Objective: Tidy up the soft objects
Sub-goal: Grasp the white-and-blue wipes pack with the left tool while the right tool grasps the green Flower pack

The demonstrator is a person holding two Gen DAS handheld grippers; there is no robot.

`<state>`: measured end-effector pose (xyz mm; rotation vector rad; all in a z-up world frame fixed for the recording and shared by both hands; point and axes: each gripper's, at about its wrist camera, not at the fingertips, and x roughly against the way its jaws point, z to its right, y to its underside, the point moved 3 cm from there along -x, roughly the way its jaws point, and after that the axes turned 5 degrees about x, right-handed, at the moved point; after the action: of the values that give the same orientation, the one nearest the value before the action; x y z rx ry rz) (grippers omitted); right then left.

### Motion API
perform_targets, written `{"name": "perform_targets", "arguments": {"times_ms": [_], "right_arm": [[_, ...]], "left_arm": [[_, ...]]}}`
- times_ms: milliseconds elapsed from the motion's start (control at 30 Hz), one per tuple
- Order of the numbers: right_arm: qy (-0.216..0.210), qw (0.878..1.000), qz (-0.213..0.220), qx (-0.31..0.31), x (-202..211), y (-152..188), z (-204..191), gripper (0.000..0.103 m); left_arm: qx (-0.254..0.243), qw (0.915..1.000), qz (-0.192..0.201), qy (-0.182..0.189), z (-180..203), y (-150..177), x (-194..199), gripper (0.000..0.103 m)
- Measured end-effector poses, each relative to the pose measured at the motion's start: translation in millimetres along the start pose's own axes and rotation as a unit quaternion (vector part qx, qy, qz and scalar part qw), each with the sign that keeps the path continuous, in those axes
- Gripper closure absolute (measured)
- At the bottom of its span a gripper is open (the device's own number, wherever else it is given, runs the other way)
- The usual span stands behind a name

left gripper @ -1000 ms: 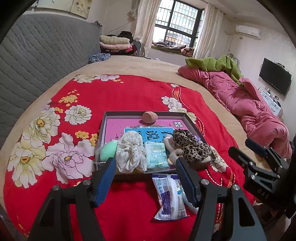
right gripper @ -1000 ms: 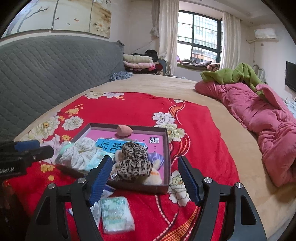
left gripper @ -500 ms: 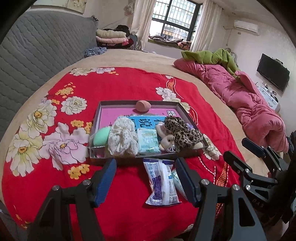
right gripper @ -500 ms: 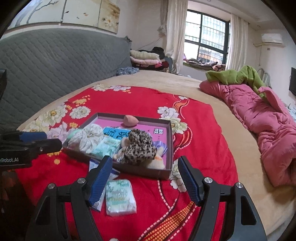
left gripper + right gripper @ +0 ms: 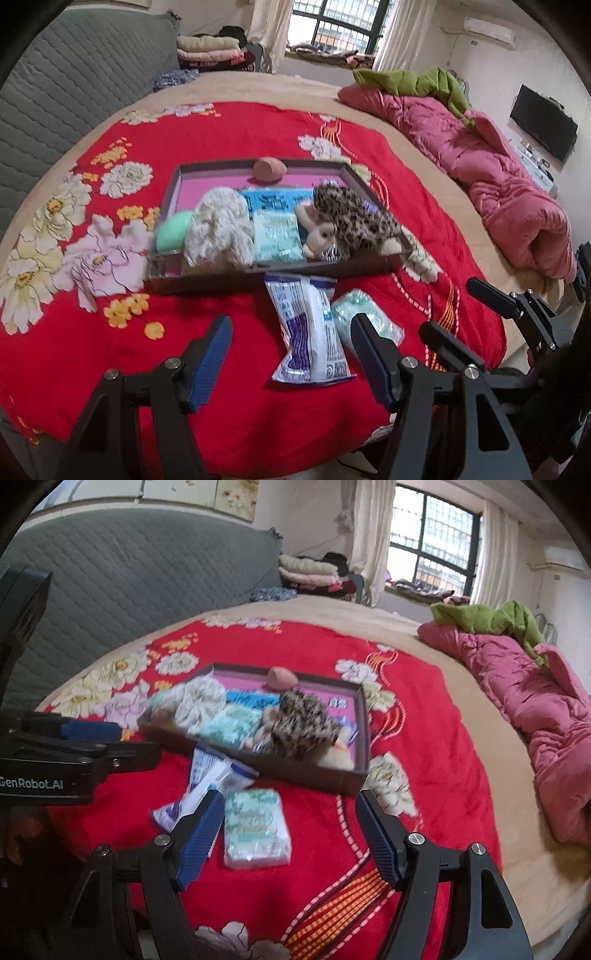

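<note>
A dark shallow box on the red floral blanket holds a leopard plush, a cream scrunchie, a green sponge, a mint tissue pack and a pink sponge. In front of the box lie a white-purple packet and a mint tissue pack. My left gripper is open and empty above the packet. My right gripper is open and empty over the loose tissue pack.
A pink quilt with a green blanket lies at the right of the bed. A grey padded headboard stands at the left. Folded clothes are stacked at the far end.
Both grippers have pulled back from the box toward the near edge of the bed. The packet and the loose tissue pack now show fully between the fingers.
</note>
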<state>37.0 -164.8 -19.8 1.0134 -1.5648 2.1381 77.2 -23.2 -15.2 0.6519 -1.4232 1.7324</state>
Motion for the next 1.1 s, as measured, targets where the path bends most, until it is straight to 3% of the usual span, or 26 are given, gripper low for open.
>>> {"name": "perform_targets", "arguments": {"times_ms": [367,1100], "right_arm": [[-0.026,0.998,-0.046,0.029,-37,28,-21,0.028],[-0.029,0.998,-0.06,0.017,-93,34,-8,0.028]], "left_arm": [[0.0,0.9989,-0.046,0.006,5,18,-33,0.037],[0.011,0.9957,-0.092,0.009,2,19,-87,0.037]]}}
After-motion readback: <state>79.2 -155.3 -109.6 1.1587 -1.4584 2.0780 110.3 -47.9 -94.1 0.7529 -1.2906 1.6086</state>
